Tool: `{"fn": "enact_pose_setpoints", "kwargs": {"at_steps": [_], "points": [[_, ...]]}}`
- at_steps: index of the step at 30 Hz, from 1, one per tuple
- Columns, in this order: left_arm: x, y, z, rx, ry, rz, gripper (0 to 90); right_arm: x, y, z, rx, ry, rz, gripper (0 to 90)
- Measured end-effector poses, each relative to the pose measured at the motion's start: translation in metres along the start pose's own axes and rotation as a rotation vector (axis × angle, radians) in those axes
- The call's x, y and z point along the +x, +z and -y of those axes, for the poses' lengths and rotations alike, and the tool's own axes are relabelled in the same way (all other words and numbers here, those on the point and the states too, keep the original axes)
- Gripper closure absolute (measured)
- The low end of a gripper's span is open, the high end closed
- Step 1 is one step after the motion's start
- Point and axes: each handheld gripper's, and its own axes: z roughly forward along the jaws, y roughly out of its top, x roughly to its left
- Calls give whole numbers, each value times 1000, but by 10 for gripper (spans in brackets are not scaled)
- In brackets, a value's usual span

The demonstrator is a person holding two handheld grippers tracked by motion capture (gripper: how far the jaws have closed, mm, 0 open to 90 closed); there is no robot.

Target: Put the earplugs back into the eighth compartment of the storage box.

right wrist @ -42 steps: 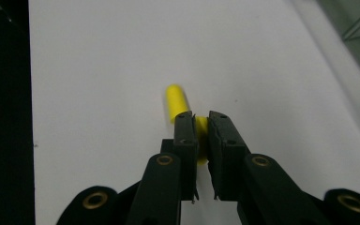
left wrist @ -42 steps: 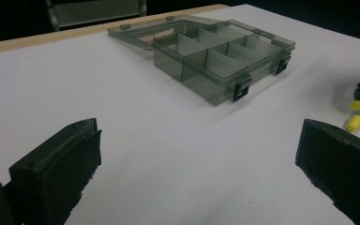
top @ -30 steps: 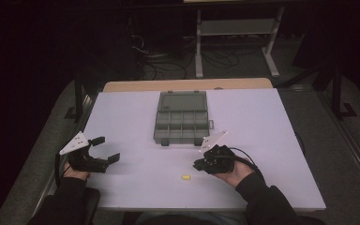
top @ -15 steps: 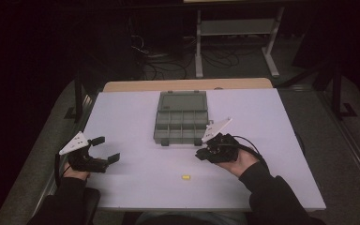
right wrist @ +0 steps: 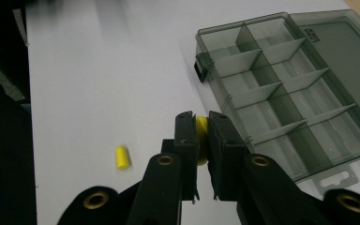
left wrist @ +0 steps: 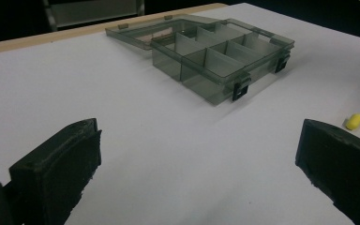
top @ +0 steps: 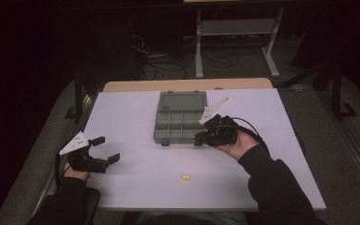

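Forearms in dark sleeves come in from the bottom of the high view onto the white tabletop (top: 136,164). At about eight o'clock on that surface the left gripper (top: 104,149) rests near the left edge, held in the person's left hand (top: 73,172), its two black jaws standing wide apart with nothing between them; the left gripper view shows bare table between the two pads.

At about six o'clock, near the front edge, a small yellow cylindrical foam plug (top: 185,177) lies alone on the table, well apart from both grippers. In the right gripper view the same loose piece (right wrist: 122,157) lies at nine o'clock from the jaw tips.

Toward twelve o'clock sits the smoky grey translucent plastic organiser box (top: 180,123), its lid folded back flat behind it and its divided compartments open to view; two black latches show on its front wall in the left gripper view (left wrist: 220,61).

At about three o'clock from the box's front right corner, the right gripper (top: 200,138) hangs above the table in the person's right hand (top: 238,146). Its jaws are clamped on a second yellow foam plug (right wrist: 201,133), just short of the box's nearest compartments.
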Motion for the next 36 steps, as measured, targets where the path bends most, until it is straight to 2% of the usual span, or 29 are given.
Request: {"fn": "enact_pose_setpoints", "kwargs": {"at_steps": [12, 18, 19, 26, 30, 36], "points": [[0, 1, 0, 6, 0, 3, 0, -25, 9, -16, 38, 24, 21, 811], [0, 1, 0, 8, -1, 5, 0, -41, 15, -17, 50, 66, 45, 812], [0, 1, 0, 8, -3, 7, 0, -47, 18, -16, 55, 84, 56, 812], [0, 2, 0, 10, -4, 11, 0, -66, 27, -11, 81, 147, 94, 812], [0, 2, 0, 11, -6, 11, 0, -72, 31, -9, 85, 170, 108, 814], [0, 2, 0, 13, -5, 12, 0, -85, 43, -1, 146, 216, 127, 814]]}}
